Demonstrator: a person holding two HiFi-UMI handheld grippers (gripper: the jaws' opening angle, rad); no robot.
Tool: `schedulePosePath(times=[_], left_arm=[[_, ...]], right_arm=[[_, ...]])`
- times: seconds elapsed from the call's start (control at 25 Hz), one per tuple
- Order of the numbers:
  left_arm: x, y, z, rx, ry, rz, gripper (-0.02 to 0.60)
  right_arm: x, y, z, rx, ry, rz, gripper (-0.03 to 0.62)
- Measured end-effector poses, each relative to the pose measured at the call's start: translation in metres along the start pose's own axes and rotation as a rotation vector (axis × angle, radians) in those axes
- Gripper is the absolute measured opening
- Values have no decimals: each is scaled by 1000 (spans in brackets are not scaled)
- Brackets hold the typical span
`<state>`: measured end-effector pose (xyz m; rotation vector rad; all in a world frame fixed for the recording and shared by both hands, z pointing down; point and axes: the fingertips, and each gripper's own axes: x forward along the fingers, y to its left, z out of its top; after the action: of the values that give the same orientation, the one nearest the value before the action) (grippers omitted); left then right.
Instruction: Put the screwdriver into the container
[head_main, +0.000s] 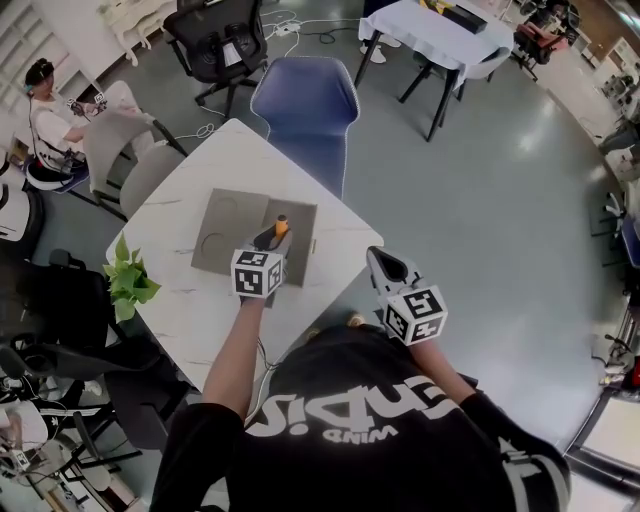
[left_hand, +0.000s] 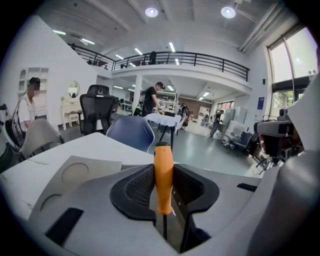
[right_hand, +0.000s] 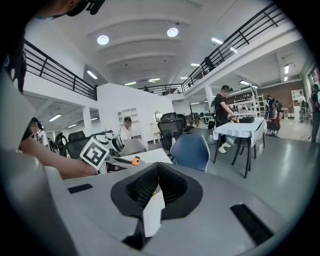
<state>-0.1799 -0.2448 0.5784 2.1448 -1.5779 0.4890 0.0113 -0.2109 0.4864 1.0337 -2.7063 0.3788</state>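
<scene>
Left gripper (head_main: 272, 241): jaws pinch screwdriver (left_hand: 163, 180) by orange handle, handle end points away from person, thin shaft runs back toward camera. Screwdriver is held over right part of grey container (head_main: 225, 226), not inside it. Container lies flat on white table (head_main: 195, 305), with round recess in left part. Right gripper (right_hand: 158, 167): jaws pressed together, nothing between; to right of container, past table edge.

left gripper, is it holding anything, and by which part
The left gripper holds the screwdriver by its orange handle, a pad on either side, with the handle's end sticking out past the jaws. The right gripper is shut and empty.
</scene>
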Motion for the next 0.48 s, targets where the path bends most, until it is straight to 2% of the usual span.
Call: schedulePosePath(times=[0.48], left_arm=[[42, 11, -33, -6, 136, -12, 124]], right_arm=[[-4, -9, -8, 15, 19, -40, 14]])
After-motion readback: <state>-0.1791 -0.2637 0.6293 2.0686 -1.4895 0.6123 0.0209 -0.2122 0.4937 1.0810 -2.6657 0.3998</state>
